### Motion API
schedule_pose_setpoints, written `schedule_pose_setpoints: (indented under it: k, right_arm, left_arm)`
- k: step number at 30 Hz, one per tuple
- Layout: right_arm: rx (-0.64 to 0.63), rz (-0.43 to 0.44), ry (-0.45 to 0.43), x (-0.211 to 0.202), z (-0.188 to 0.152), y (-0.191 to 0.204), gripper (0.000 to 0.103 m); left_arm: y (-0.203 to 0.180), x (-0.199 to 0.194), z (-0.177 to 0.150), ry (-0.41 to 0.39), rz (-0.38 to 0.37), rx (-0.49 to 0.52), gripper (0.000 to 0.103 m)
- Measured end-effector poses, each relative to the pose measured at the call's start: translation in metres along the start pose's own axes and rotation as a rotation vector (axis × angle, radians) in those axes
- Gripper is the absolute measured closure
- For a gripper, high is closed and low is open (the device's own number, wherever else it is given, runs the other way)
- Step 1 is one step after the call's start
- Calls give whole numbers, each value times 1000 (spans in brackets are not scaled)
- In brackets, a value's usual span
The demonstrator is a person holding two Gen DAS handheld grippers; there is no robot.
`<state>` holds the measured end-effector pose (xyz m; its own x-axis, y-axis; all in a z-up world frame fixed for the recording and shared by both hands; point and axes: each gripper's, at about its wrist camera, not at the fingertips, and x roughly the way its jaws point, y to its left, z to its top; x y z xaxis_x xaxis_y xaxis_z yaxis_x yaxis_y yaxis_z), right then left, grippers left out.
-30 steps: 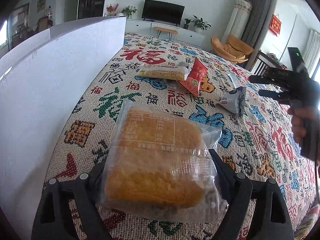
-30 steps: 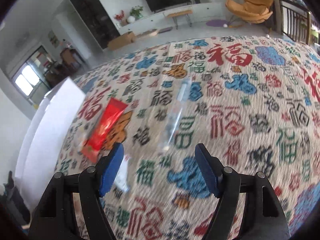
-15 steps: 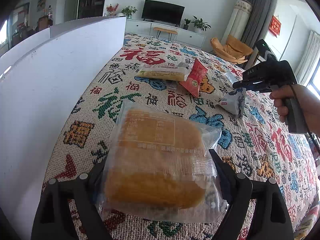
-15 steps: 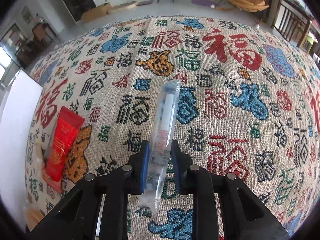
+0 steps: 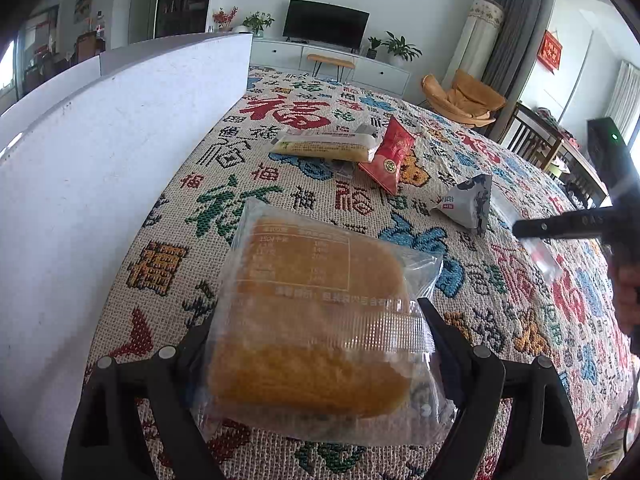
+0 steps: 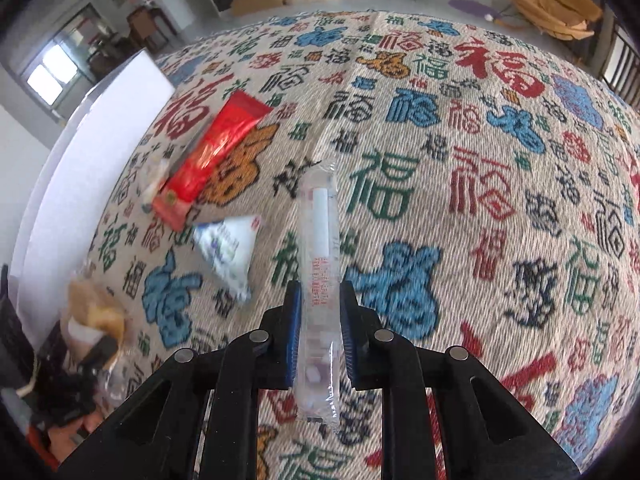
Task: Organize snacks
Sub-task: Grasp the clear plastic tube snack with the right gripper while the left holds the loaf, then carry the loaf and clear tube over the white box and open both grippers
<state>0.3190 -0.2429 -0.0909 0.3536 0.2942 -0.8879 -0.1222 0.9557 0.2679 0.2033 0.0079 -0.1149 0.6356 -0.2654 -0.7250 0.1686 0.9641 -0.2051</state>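
Note:
My left gripper (image 5: 316,344) is shut on a bagged golden bread (image 5: 316,312) and holds it just above the patterned cloth, next to the white box wall (image 5: 100,184). My right gripper (image 6: 319,312) is shut on a long clear packet with a white stick inside (image 6: 320,240), lifted above the cloth; it shows at the right edge of the left wrist view (image 5: 560,227). On the cloth lie a red packet (image 5: 387,154) (image 6: 208,160), a grey-white triangular packet (image 5: 466,202) (image 6: 228,250) and a long yellow snack bar (image 5: 326,147).
The white box stands along the left side of the table (image 6: 92,152). The cloth with coloured characters (image 6: 500,200) covers the whole table. A TV cabinet, plants and an orange chair (image 5: 464,98) stand beyond the table's far edge.
My right gripper came down, shut on the clear stick packet and lifted it off the cloth. My left gripper has held the bread still.

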Motion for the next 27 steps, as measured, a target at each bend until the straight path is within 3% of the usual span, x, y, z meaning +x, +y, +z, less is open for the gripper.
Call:
schedule_pose_setpoints:
  k: [5,13,22,24,27]
  right_arm:
    - [-34,14,-11,-19,-50,11,84]
    - [-130,-28,-11,-28,-96,31,84]
    - [-117,-18,-17,-33,-98,29,74]
    - [-138,-29,-21,-37,-98,32,62]
    - [-201,-58,-8,-36,-96,42,56]
  left_arm:
    - [0,0,0,0,0,0,17]
    - [0,0,0,0,1,0,17]
    - [-1,-1,0,0,2,0,17]
    - [-1,-1,-1,0,2,0,17]
    - [-1,-2,-1,-1,2,0,17]
